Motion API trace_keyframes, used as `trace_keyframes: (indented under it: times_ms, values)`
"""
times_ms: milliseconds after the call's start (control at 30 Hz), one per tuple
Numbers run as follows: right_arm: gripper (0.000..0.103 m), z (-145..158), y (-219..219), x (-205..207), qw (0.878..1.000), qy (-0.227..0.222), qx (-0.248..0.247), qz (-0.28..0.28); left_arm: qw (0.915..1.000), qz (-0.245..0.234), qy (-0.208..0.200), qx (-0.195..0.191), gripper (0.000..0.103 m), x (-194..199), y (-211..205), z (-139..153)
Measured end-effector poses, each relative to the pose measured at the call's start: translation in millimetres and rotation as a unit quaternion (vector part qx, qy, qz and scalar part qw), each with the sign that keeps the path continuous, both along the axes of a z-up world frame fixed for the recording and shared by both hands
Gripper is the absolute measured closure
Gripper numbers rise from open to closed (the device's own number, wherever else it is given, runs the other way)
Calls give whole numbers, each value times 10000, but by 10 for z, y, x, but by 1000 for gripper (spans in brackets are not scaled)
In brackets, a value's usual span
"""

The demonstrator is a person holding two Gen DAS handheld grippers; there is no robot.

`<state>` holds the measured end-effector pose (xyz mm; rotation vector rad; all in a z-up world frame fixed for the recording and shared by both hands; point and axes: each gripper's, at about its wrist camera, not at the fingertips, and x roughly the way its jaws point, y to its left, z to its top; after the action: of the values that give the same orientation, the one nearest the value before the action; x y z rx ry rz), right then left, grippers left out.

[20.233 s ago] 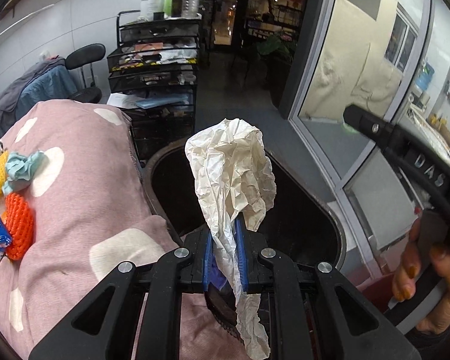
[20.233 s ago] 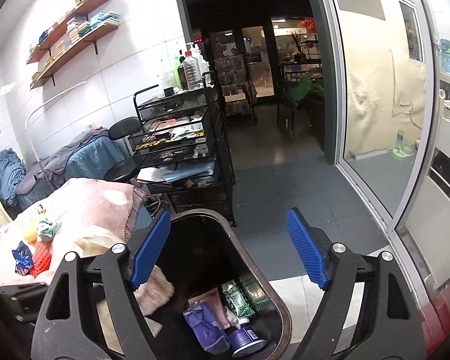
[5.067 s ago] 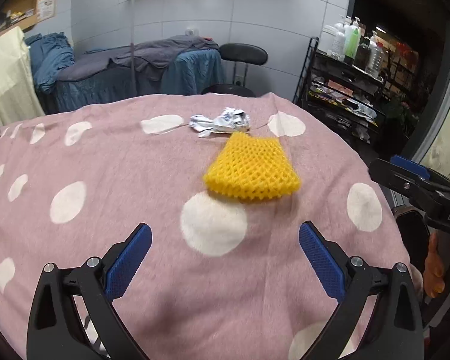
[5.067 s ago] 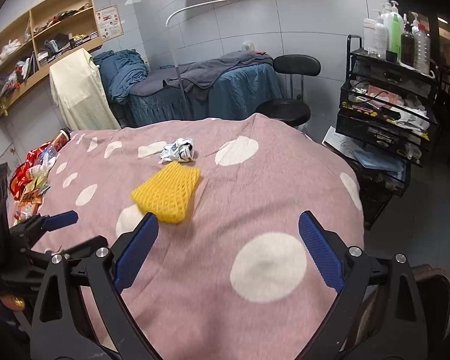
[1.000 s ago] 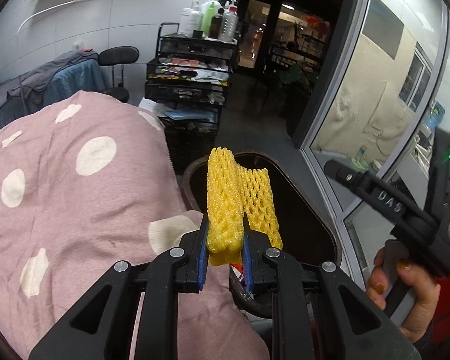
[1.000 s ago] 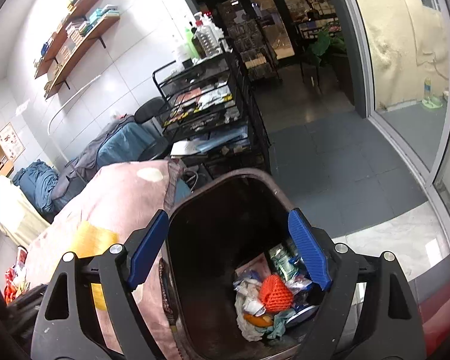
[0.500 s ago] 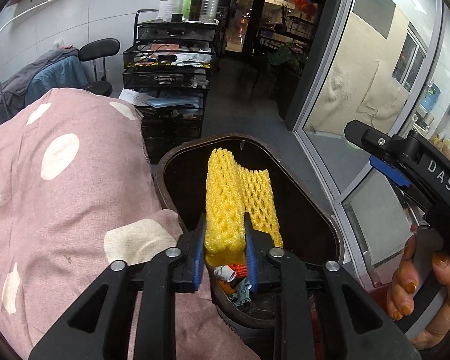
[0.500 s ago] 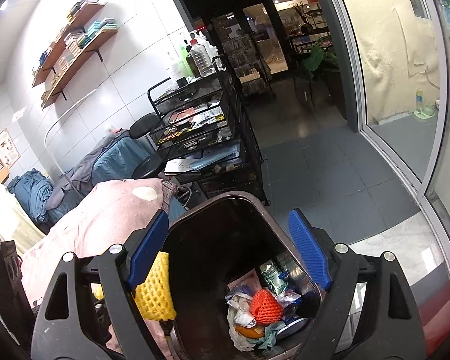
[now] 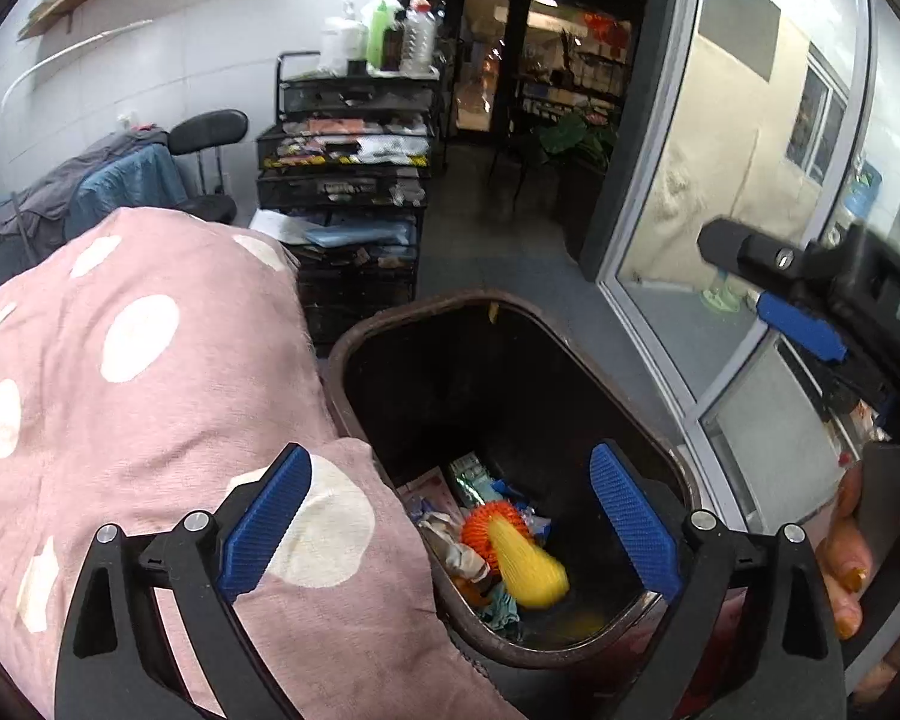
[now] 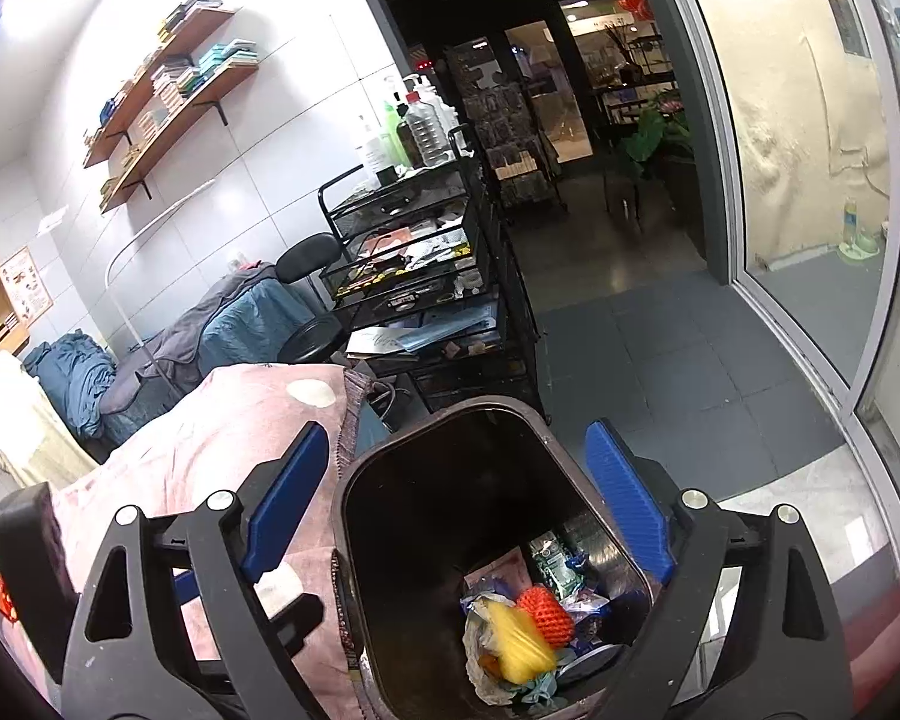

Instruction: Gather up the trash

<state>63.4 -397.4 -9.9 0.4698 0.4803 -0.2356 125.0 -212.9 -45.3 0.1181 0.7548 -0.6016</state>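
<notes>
Netting (image 9: 525, 567), a yellow foam sleeve blurred in both views, is lying loose inside the bin (image 9: 390, 336) on top of the other trash, just beside an orange net (image 9: 480, 531) and touching crumpled paper (image 9: 453, 546). In the right wrist view the netting (image 10: 519, 639) is sitting at the near end of the bin (image 10: 354, 468), with the orange net (image 10: 546, 606) against it and a green packet (image 10: 555, 561) a little further in.

The left gripper (image 9: 450, 525) is hanging over the bin's near rim, its jaws spreading wide and gripping nothing; the netting is showing below and between its blue pads (image 9: 267, 519), clear of both. The right gripper (image 10: 459, 513) is hovering over the same bin, its jaws also widening and empty, the bin's mouth framed between them. In the left wrist view the right gripper (image 9: 801, 324) is showing at the right edge, with a hand (image 9: 852, 552) wrapped round its handle.

The bin is standing against the edge of a pink blanket (image 9: 120, 396) with white spots, whose corner is drooping beside the bin's left wall. Beyond the bin's far rim a black cart (image 9: 354, 180) with bottles (image 9: 384, 30) on top is standing by the wall.
</notes>
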Motion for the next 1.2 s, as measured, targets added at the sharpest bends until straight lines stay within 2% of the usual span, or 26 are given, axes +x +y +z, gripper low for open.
trace_keyframes:
  times_ms: [300, 600, 733, 833, 1000, 1200]
  values:
    - [12, 31, 57, -40, 9999, -87, -67, 7, 9963, 446, -399, -615, 5, -175, 426, 302]
    - [8, 30, 304, -3, 9986, -174, -289, 415, 9870, 1144, -594, -965, 5, -382, 1126, 412]
    - [7, -8, 534, 25, 9960, -183, -421, 770, 9808, 1581, -709, -896, 5, -497, 1469, 388]
    - [5, -37, 805, 15, 9917, -238, -706, 1048, 9748, 1899, -819, -833, 5, -588, 1679, 371]
    - [5, -115, 1311, -56, 9802, -292, -1093, 1627, 9663, 2293, -852, -806, 5, -697, 1941, 351]
    - [5, -201, 1718, -212, 9742, -509, -1224, 1828, 9565, 2607, -1081, -739, 5, -857, 2140, 388]
